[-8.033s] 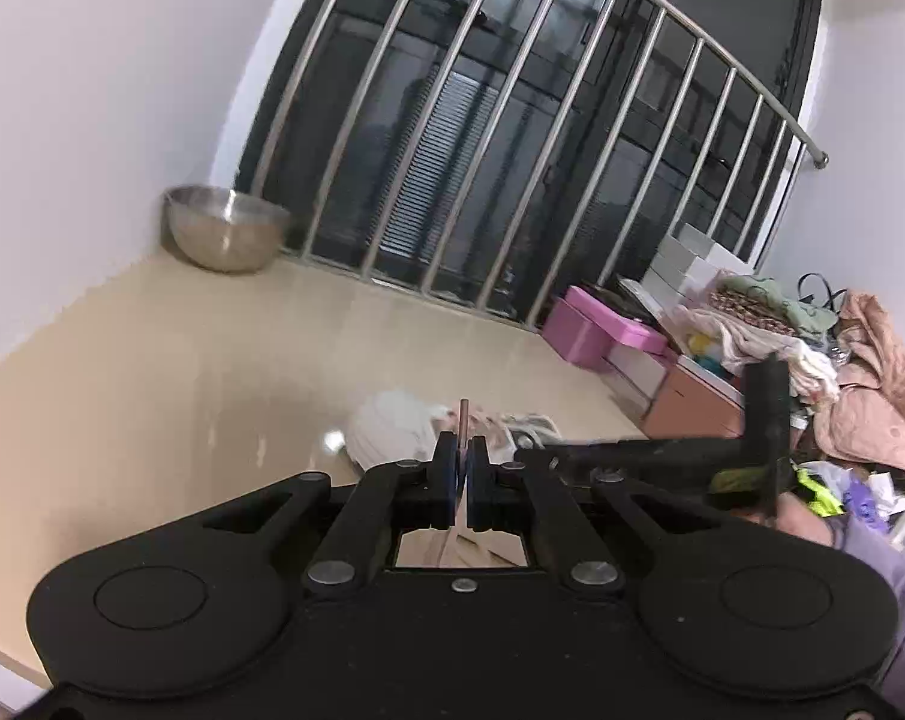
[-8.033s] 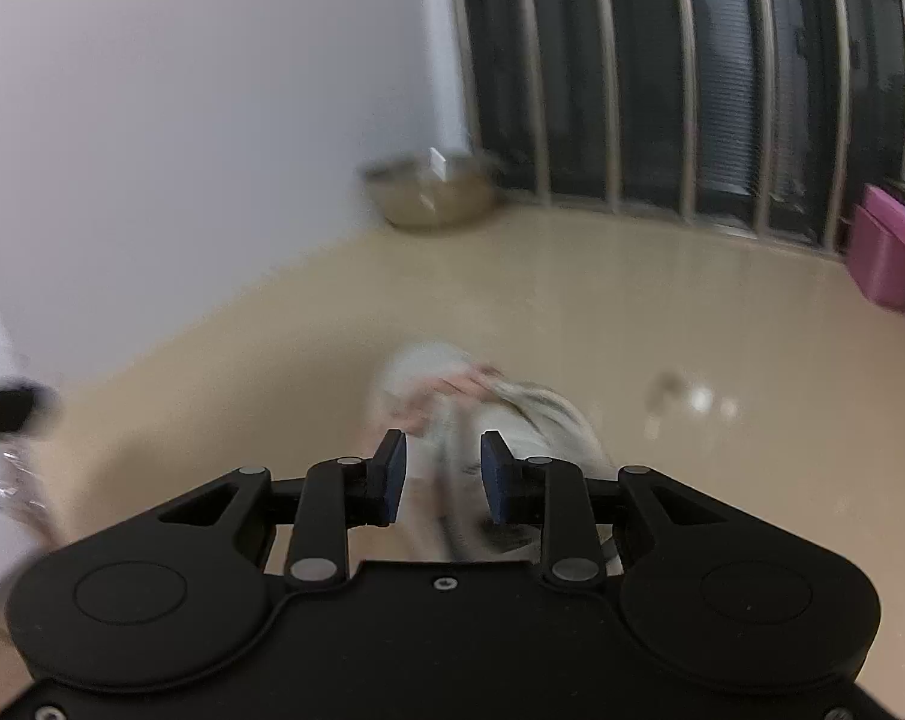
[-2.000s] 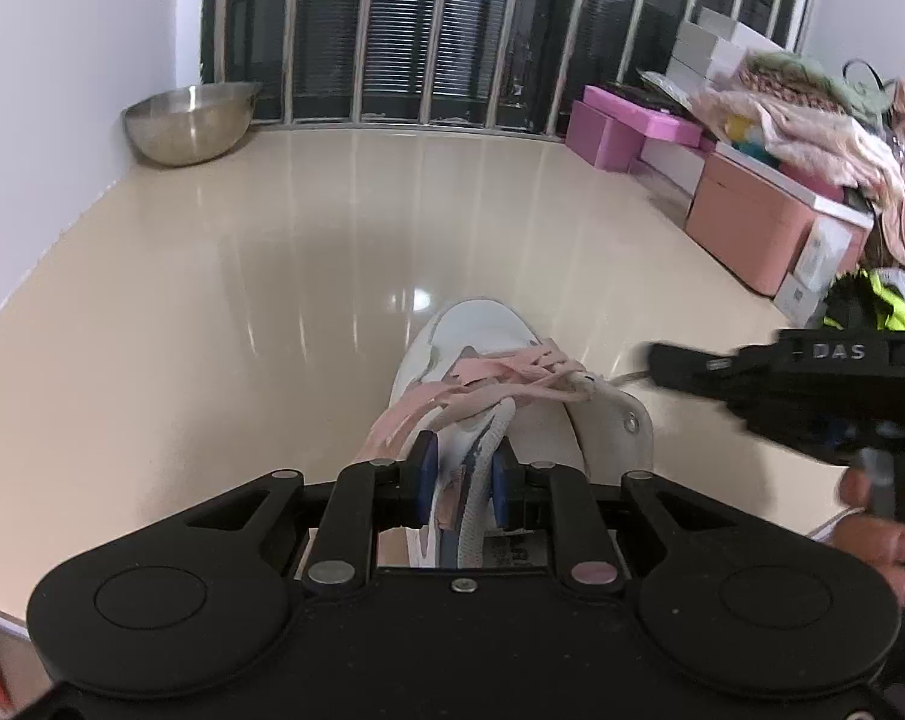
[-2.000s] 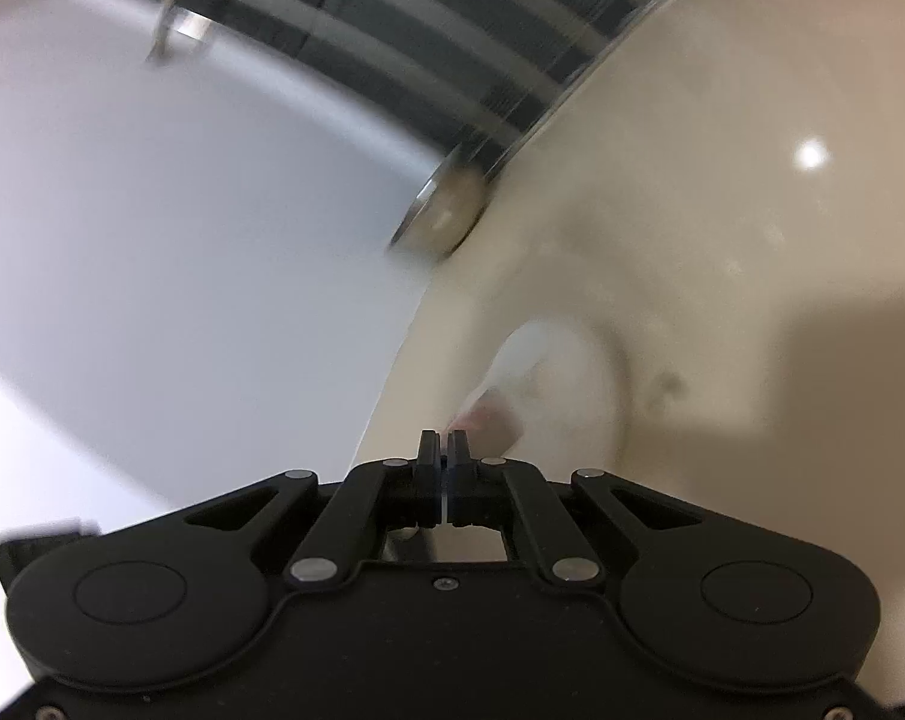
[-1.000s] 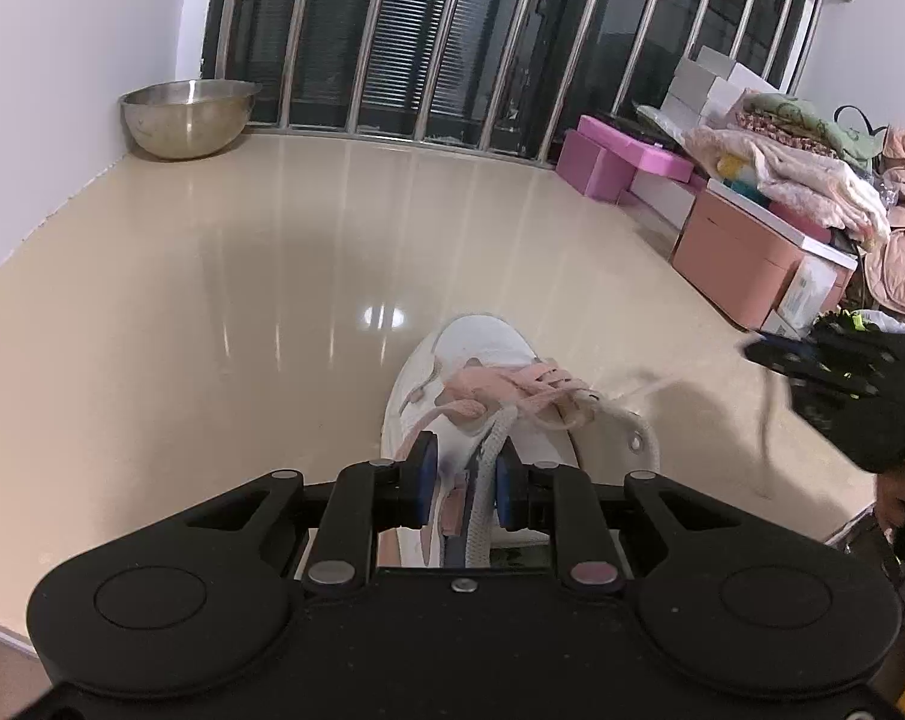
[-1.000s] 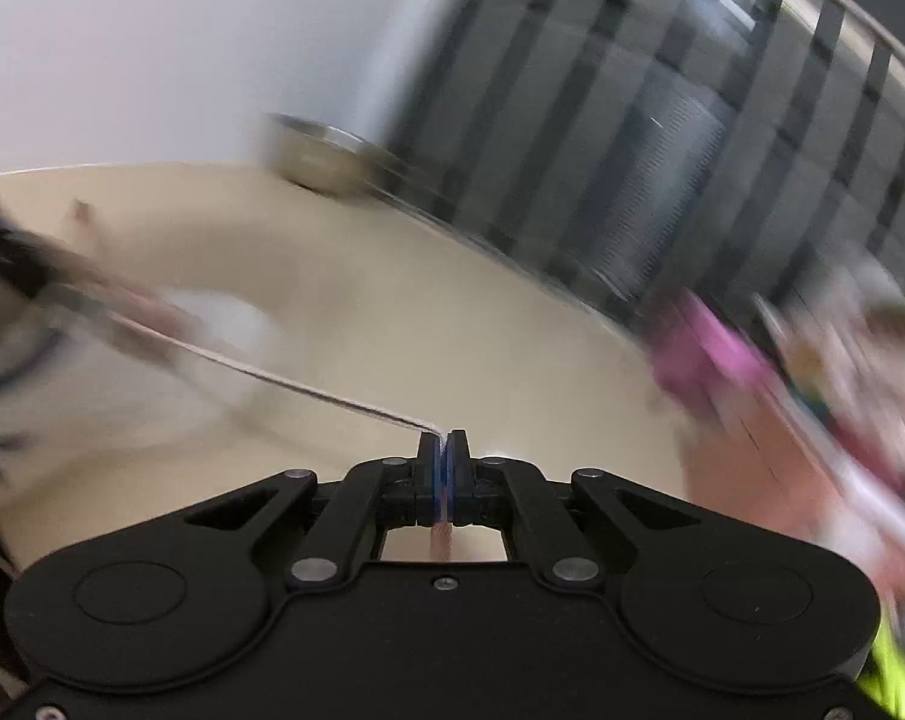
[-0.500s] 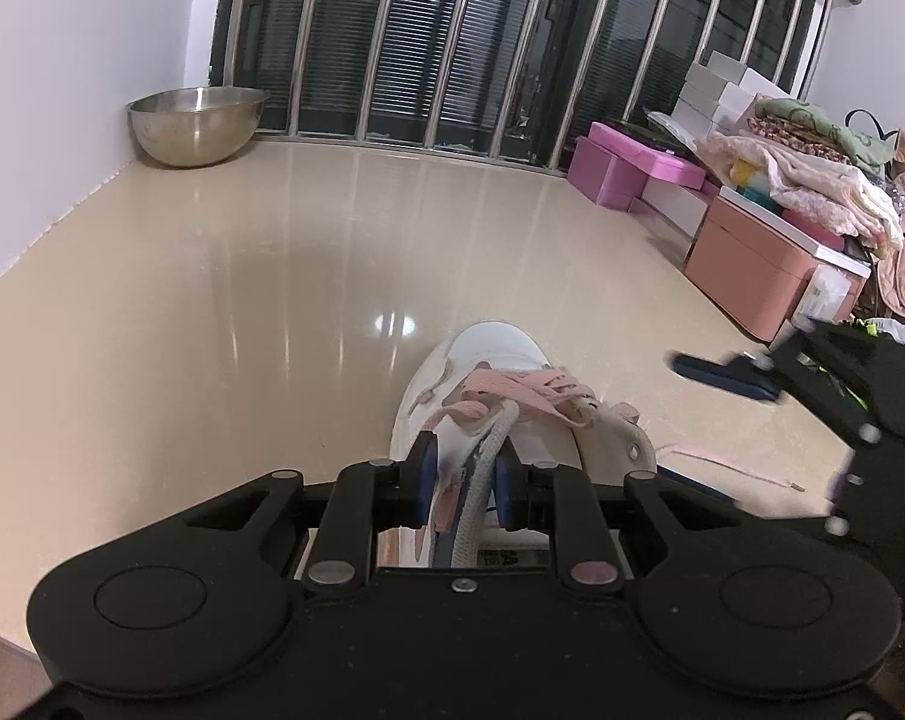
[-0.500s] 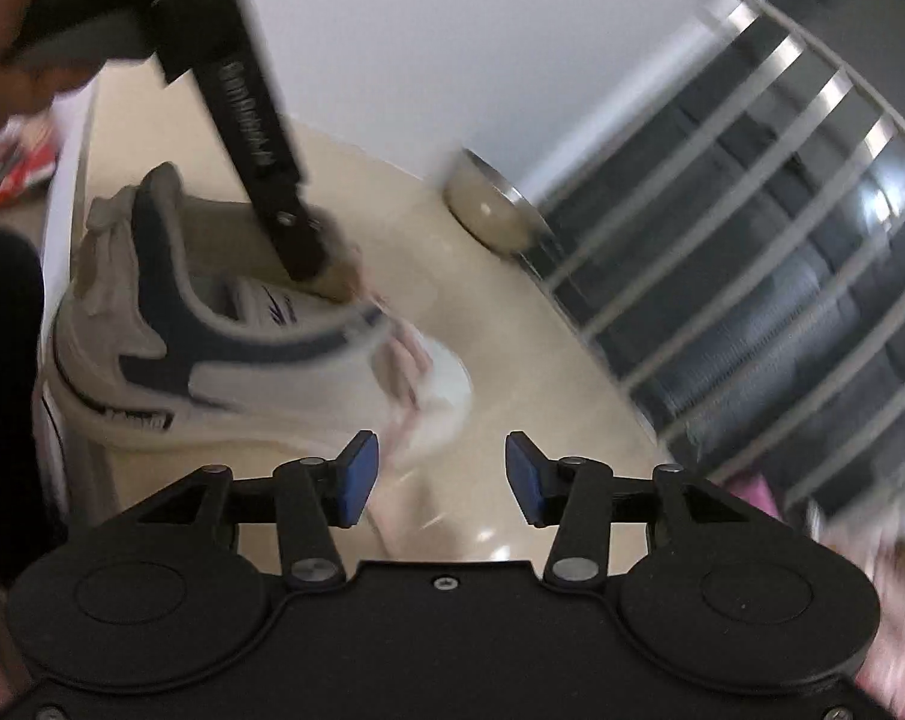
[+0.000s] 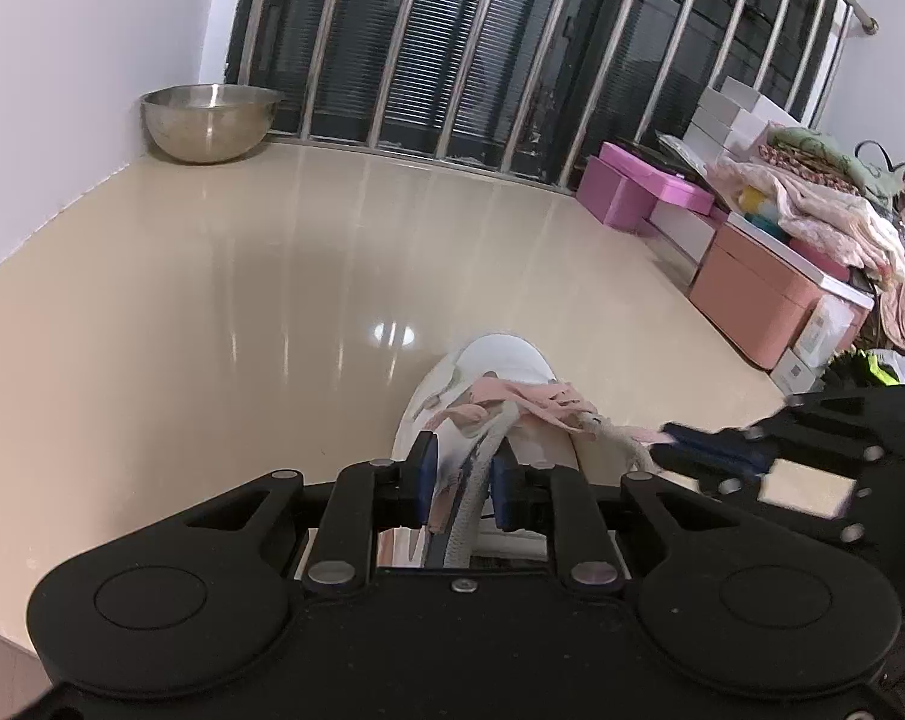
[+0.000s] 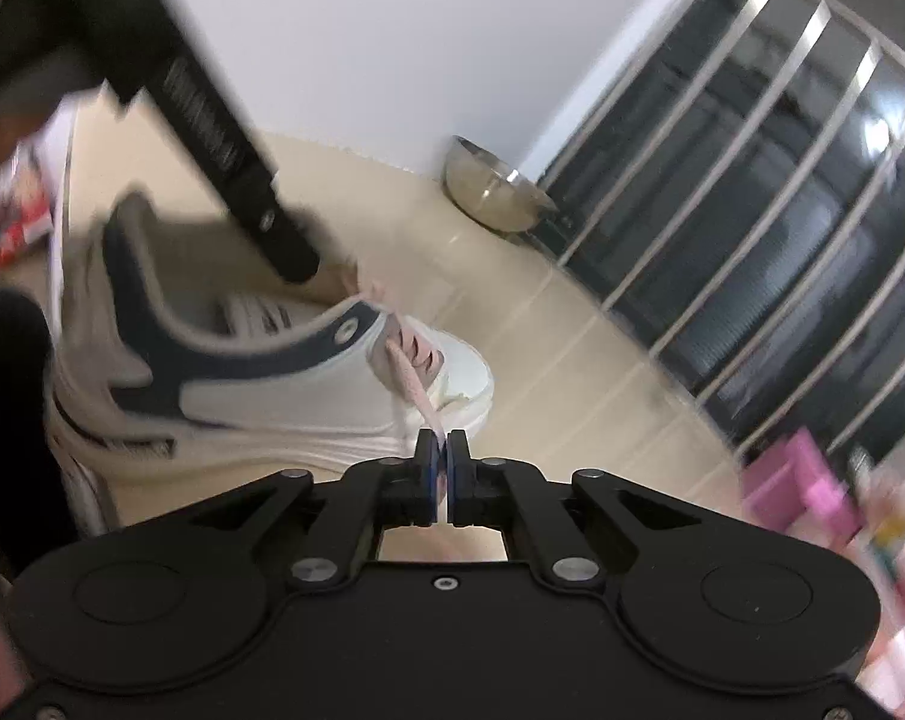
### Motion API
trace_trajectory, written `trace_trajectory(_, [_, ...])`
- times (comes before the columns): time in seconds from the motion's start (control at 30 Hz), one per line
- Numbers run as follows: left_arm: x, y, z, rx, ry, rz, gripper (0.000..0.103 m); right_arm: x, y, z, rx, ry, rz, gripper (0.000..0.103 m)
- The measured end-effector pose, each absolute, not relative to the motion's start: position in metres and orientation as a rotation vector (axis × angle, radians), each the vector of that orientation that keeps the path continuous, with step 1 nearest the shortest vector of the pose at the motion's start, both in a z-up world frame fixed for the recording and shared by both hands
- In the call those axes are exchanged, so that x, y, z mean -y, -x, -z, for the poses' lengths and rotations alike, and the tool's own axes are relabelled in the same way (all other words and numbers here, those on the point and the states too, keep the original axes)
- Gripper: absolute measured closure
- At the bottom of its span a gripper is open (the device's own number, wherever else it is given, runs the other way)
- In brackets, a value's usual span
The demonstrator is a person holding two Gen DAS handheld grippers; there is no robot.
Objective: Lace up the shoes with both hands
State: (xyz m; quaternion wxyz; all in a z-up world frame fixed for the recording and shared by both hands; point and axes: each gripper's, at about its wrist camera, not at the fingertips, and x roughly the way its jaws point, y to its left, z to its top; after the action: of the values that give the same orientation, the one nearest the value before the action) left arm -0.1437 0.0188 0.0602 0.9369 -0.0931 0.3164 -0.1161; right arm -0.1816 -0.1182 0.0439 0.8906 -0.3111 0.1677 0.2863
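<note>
Fingers of the left gripper (image 9: 461, 483) are clamping the padded edge at the shoe's opening, probably the tongue, though the grip is partly hidden, and they are steadying the white sneaker (image 9: 488, 360) on the glossy beige surface (image 9: 212, 330). The sneaker is sitting just in front of this gripper with its toe pointing away toward the barred window (image 9: 482, 42). Pink lace (image 9: 530, 399) is crossing over the upper in several rows, so the lower eyelets are looking threaded already.

Moving right, the right gripper (image 10: 442, 450) is sitting low beside the shoe's outer side, and its fingers are pinching shut on the loose end of the pink lace, which is running up to the top of the lacing. The uppermost eyelet (image 10: 345, 331) on the navy collar is showing empty, so threading it and tying off are likely remaining. A steel bowl (image 9: 209, 120) is standing well apart in the far corner.
</note>
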Motion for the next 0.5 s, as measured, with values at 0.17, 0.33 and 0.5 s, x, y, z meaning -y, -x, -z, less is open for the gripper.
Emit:
trace_trajectory(0.17, [-0.021, 0.141, -0.059, -0.634, 0.214, 0.225, 0.084, 0.148, 0.173, -0.079, -0.463, 0.125, -0.716, 0.057])
trace_trajectory(0.33, [-0.021, 0.138, -0.059, -0.629, 0.222, 0.215, 0.084, 0.115, 0.164, -0.067, -0.572, 0.008, -0.591, 0.068])
trace_trajectory(0.5, [-0.024, 0.114, -0.056, -0.583, 0.221, 0.223, 0.084, 0.103, 0.162, -0.05, -0.49, 0.042, -0.433, 0.083])
